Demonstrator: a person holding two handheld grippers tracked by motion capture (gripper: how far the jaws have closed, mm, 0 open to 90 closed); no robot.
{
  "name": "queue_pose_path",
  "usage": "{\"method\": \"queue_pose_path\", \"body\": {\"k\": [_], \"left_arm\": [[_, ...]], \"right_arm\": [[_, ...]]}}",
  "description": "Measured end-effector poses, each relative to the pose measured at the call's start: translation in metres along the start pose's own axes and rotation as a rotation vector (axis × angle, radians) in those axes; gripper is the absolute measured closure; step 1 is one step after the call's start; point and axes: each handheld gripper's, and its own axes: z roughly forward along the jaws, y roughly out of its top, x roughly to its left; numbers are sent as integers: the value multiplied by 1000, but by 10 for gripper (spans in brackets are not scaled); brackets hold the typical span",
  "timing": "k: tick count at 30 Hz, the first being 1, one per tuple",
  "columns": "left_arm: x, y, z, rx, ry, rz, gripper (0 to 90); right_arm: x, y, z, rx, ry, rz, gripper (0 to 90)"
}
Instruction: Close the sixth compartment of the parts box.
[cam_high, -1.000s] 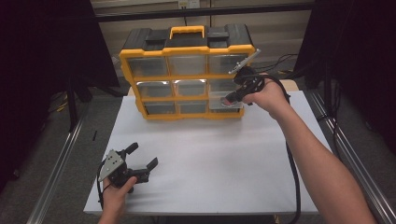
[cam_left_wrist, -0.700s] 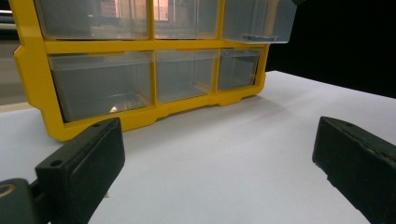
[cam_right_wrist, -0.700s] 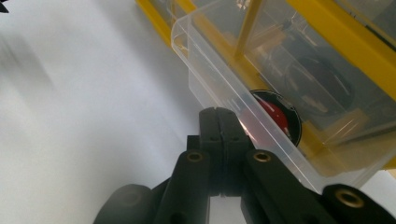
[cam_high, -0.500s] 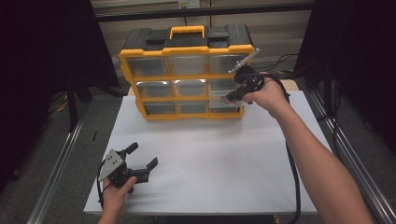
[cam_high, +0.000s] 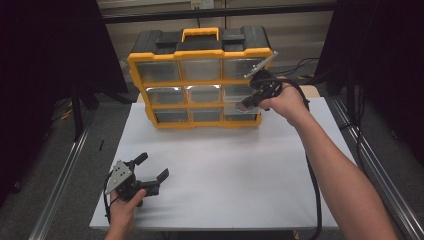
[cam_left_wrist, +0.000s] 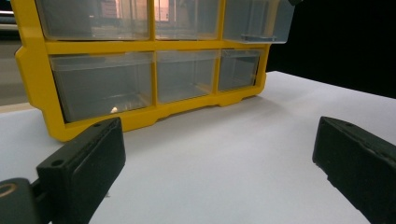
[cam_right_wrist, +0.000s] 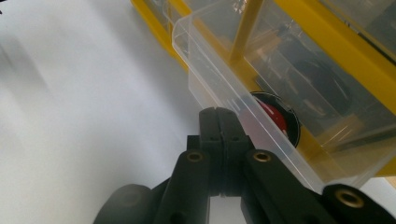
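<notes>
A yellow organizer (cam_high: 200, 52) with clear drawers stands at the back of the white table (cam_high: 225, 165). Its middle-right clear drawer (cam_high: 239, 106) is pulled partway out. My right gripper (cam_high: 248, 104) is at that drawer's front, jaws pressed together on the drawer's front lip (cam_right_wrist: 218, 111). Inside the drawer (cam_right_wrist: 210, 60) lies a round red and black object (cam_right_wrist: 275, 116). My left gripper (cam_high: 154, 165) rests near the table's front left, open, nothing between its jaws (cam_left_wrist: 219, 154), and it faces the organizer (cam_left_wrist: 140, 46).
Bare white tabletop lies between the left gripper and the organizer. The right gripper's black cable (cam_high: 312, 165) hangs along the forearm. Metal rails (cam_high: 60, 200) run beside the table, and dark curtains stand on both sides.
</notes>
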Motion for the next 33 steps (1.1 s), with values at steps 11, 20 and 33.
{"method": "queue_pose_path", "body": {"k": [11, 20, 33], "left_arm": [[0, 0, 1, 0, 4, 3, 27], [0, 0, 1, -10, -3, -8, 29], [0, 0, 1, -4, -5, -1, 29]], "right_arm": [[-3, 1, 1, 0, -2, -10, 900], [-3, 3, 1, 4, -7, -3, 900], [-5, 3, 3, -1, -26, -13, 900]]}}
